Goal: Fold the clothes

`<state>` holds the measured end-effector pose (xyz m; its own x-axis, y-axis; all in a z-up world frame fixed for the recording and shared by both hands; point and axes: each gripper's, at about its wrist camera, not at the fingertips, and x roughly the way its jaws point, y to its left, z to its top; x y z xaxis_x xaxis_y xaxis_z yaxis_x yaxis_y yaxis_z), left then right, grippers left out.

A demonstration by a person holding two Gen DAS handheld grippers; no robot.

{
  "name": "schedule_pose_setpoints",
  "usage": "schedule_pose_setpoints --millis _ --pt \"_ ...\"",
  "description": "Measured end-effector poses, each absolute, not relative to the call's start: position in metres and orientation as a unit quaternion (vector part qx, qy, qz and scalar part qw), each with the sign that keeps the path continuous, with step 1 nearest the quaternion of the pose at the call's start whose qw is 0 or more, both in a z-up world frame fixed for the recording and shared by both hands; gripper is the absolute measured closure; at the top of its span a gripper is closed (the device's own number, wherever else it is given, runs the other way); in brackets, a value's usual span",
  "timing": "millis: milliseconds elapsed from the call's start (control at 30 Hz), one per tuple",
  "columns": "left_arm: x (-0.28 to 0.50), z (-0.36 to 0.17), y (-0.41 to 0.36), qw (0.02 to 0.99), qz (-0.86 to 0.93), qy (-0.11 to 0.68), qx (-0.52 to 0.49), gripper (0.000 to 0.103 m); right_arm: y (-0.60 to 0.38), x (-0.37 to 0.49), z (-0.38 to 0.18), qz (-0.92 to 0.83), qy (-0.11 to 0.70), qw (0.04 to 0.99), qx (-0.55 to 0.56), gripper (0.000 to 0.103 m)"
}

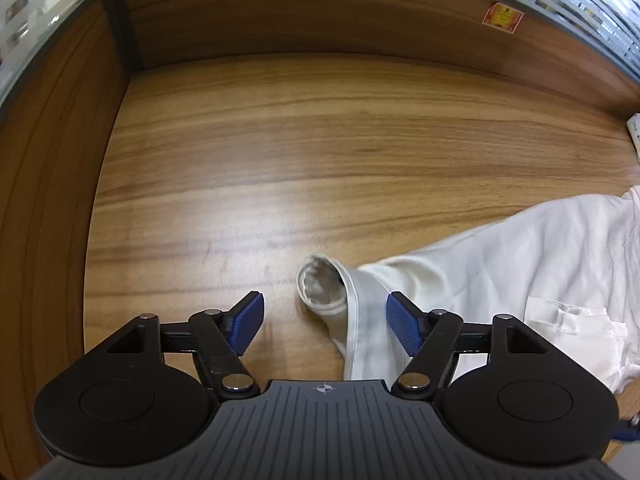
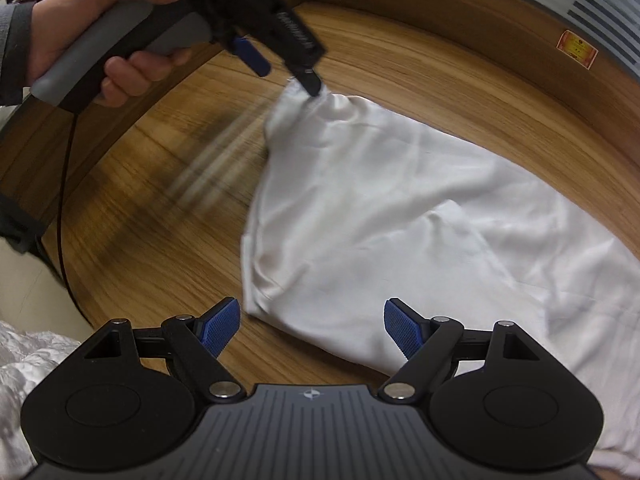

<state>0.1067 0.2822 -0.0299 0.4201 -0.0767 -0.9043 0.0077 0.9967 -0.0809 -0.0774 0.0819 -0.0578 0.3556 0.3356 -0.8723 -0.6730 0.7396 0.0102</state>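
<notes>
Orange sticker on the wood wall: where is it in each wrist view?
Left wrist: sticker upper right, on the back wall.
Right wrist: sticker far upper right, same wall.
Shared landmark: white garment on the table below it.

The garment lying between and beyond the right gripper's jaws is plain white — no print. Its cuff, just ahead of the left gripper's jaws, is off-white with a greyish inside. Both grippers are black with blue dimpled pads. The table beyond the jaws is brown streaked woodgrain — a red-and-yellow sticker farther off.
</notes>
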Motion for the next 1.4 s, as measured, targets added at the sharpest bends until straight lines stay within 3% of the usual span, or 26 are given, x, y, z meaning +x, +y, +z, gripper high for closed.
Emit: schedule_pose_setpoints --millis 233,333,567,767,800,867,1300,1400 --pt "0.12 -0.035 0.277 0.836 -0.039 0.548 -0.02 0.033 0.118 -0.1 -0.072 0.272 0.459 0.82 -0.207 0.025" --pt "0.121 -0.038 0.27 0.833 -0.051 0.551 -0.014 0.044 0.124 -0.105 -0.079 0.255 0.46 0.823 -0.216 0.026" --pt "0.118 -0.045 0.259 0.822 -0.085 0.562 0.007 0.06 0.118 -0.106 -0.088 0.212 0.467 0.829 -0.222 0.026" --pt "0.116 -0.049 0.256 0.825 -0.093 0.557 0.02 0.064 0.114 -0.109 -0.092 0.195 0.47 0.835 -0.212 0.026" --pt "0.116 -0.05 0.255 0.826 -0.094 0.556 0.018 0.066 0.114 -0.109 -0.092 0.193 0.469 0.835 -0.212 0.026" --pt "0.116 -0.051 0.254 0.826 -0.1 0.554 0.017 0.091 0.115 -0.11 -0.092 0.191 0.467 0.837 -0.212 0.026" --pt "0.116 -0.003 0.222 0.847 -0.128 0.516 0.01 0.093 0.128 -0.111 -0.094 0.19 0.451 0.841 -0.23 0.026" --pt "0.116 0.001 0.215 0.846 -0.132 0.516 0.013 0.093 0.131 -0.11 -0.097 0.189 0.449 0.84 -0.239 0.031"
